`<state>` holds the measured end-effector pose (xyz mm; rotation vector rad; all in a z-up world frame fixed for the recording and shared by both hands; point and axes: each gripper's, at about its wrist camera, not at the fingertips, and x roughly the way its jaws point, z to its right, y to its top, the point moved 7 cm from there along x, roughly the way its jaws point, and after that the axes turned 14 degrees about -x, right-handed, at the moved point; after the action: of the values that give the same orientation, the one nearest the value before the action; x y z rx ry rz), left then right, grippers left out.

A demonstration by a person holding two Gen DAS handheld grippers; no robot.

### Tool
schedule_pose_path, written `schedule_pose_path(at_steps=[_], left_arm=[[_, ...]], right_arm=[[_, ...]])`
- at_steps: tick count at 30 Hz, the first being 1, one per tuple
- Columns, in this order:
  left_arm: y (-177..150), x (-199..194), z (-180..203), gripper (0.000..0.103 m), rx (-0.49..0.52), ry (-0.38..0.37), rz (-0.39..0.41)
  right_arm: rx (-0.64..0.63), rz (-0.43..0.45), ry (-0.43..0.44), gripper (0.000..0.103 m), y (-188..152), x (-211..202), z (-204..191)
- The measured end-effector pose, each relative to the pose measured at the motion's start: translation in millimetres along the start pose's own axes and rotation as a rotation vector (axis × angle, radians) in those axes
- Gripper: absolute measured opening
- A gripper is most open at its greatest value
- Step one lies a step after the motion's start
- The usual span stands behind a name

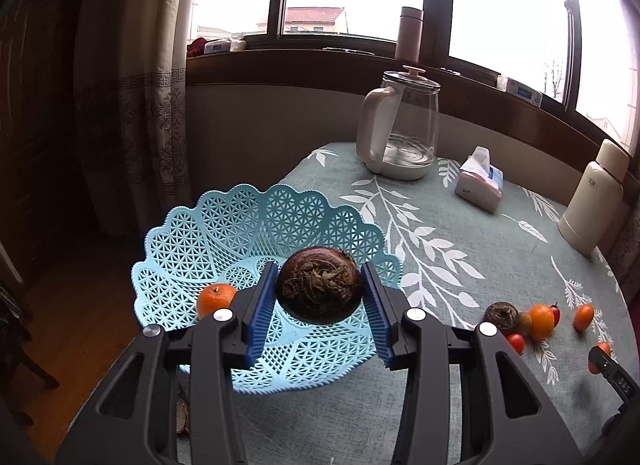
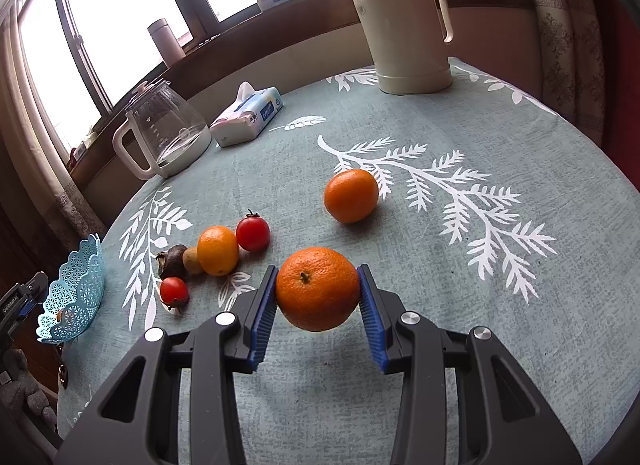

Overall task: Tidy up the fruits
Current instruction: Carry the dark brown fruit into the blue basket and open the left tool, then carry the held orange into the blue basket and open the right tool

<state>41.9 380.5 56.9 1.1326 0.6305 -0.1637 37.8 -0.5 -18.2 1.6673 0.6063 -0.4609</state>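
Observation:
My left gripper (image 1: 319, 291) is shut on a dark brown water chestnut (image 1: 319, 285), held above the light blue lattice basket (image 1: 240, 221). One small orange (image 1: 215, 299) lies inside the basket at its left. My right gripper (image 2: 318, 291) is shut on an orange (image 2: 318, 289), lifted just over the tablecloth. On the cloth lie another orange (image 2: 351, 195), a yellow-orange fruit (image 2: 218, 250), two cherry tomatoes (image 2: 253, 231) (image 2: 174, 291), a kiwi (image 2: 191, 260) and a second water chestnut (image 2: 171, 261). The basket (image 2: 76, 297) sits at the table's left edge in the right wrist view.
A glass kettle (image 1: 404, 129) with a white handle, a tissue pack (image 1: 480, 181) and a cream thermos (image 2: 404, 25) stand toward the back of the round table (image 2: 480, 285). Curtains and a windowsill with small boxes lie behind. The wooden floor drops away left of the basket.

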Motion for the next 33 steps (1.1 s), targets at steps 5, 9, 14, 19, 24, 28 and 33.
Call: schedule_pose_path(at_steps=[5,9,14,19,24,28,33], left_arm=[[6.6,3.5,-14.4,0.044,-0.015,0.02,0.007],[11.8,2.2,-22.0,0.044,-0.022,0.028,0.016],[15.6,3.5,-30.4,0.055,-0.047,0.038,0.019],[23.1,-0.2,-38.1,0.077,-0.07,0.043,0.048],[36.7,-6.2,-53.9,0.078,-0.111,0.058,0.071],[48.0,-14.1,-62.4,0.084,-0.129,0.056,0.1],[51.5,-18.4,-64.5,0.089,-0.122,0.04,0.1]], right_arm=[[-0.002,-0.003,-0.008,0.04,-0.6,0.6,0.1],[-0.002,-0.004,-0.012,0.04,-0.6,1.2,0.8],[-0.001,-0.006,-0.015,0.04,-0.8,1.8,0.8],[0.0,-0.006,-0.015,0.04,-1.2,2.3,1.5],[-0.003,-0.002,-0.018,0.04,-0.9,1.8,1.6],[-0.01,0.004,-0.025,0.04,-0.4,0.0,0.2],[-0.028,0.008,0.006,0.04,4.9,-3.1,-11.9]])
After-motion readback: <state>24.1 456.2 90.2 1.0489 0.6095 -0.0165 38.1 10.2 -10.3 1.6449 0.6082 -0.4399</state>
